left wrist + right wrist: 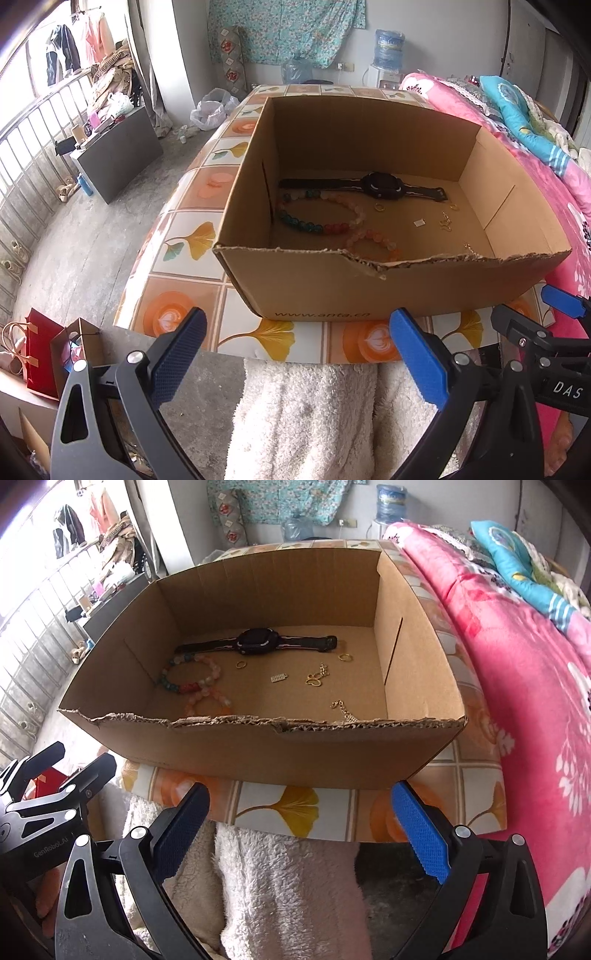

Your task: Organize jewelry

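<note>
Fluffy white fabric (306,413) lies nearest, under both hand-held grippers; the left hand-held gripper (297,354) and right hand-held gripper (301,830) gape wide, holding nothing. Beyond them a cardboard box (258,753) sits on the tiled surface (184,236), its torn near wall standing between the grippers and the watch (258,640), bead bracelets (192,681) and gold pieces (316,675) inside. A pink bed (517,664) runs along the right.

Cardboard box (258,749) open-topped, torn near wall between tongs and jewelry
</note>
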{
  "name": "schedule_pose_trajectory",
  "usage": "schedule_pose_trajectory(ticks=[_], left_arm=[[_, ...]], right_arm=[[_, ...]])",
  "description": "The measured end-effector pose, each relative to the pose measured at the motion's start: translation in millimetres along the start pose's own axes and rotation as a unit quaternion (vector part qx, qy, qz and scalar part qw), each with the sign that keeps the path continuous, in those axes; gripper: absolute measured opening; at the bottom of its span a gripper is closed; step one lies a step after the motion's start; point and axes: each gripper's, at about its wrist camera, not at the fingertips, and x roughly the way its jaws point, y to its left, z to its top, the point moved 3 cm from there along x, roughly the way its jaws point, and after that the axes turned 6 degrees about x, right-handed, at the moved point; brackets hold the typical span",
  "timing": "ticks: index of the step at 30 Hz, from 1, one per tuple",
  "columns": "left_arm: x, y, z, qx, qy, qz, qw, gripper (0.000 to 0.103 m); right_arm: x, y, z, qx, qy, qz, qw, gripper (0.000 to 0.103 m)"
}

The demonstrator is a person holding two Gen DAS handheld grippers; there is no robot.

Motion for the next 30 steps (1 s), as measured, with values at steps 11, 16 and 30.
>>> schedule_pose_trajectory(ticks=[11, 16, 30], left_arm=[[14, -10, 8, 0.004, 0.012, 0.008, 0.9999, 0.097], [19, -12, 9, 0.007, 0.022, 0.01, 0.9997, 0.097], [26, -15, 12, 0.004, 0.035, 0.006, 0.9994, 0.097]], right_arm=[[9, -7, 10, 0.005, 0.007, -0.01, 1.0, 0.095], [10, -8, 11, 0.014, 0.009, -0.005, 1.0, 0.095], [12, -6, 9, 0.021, 0.014, -0.009, 1.0, 0.095]])
